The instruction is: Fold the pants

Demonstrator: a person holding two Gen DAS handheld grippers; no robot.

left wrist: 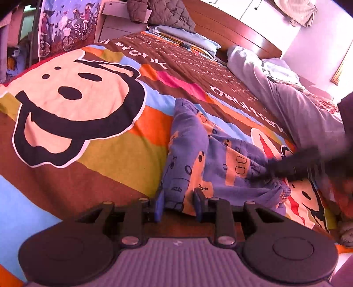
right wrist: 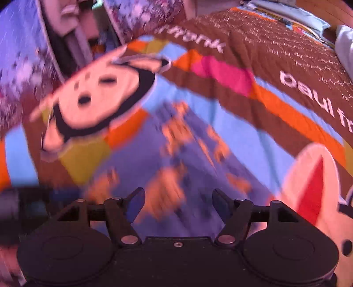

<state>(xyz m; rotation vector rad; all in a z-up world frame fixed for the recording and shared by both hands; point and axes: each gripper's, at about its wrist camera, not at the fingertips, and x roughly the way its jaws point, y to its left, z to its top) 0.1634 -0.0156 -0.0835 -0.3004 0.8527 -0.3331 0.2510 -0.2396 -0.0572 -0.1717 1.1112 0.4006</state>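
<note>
Small blue pants (left wrist: 198, 159) with orange cartoon prints lie rumpled on the bedspread (left wrist: 106, 154). My left gripper (left wrist: 179, 204) is partly closed around the near edge of the pants, cloth between its blue pads. My right gripper, a blurred dark shape (left wrist: 295, 164) in the left wrist view, reaches over the gathered waistband (left wrist: 280, 189). In the right wrist view the right gripper (right wrist: 178, 206) is open and empty, hovering over the blurred pants (right wrist: 176, 159).
The colourful bedspread (right wrist: 253, 106) with a monkey face covers the bed. A grey garment (left wrist: 293, 103) lies at the right side. A pillow (left wrist: 189, 37) and a quilted jacket (left wrist: 161, 13) sit by the wooden headboard (left wrist: 231, 26).
</note>
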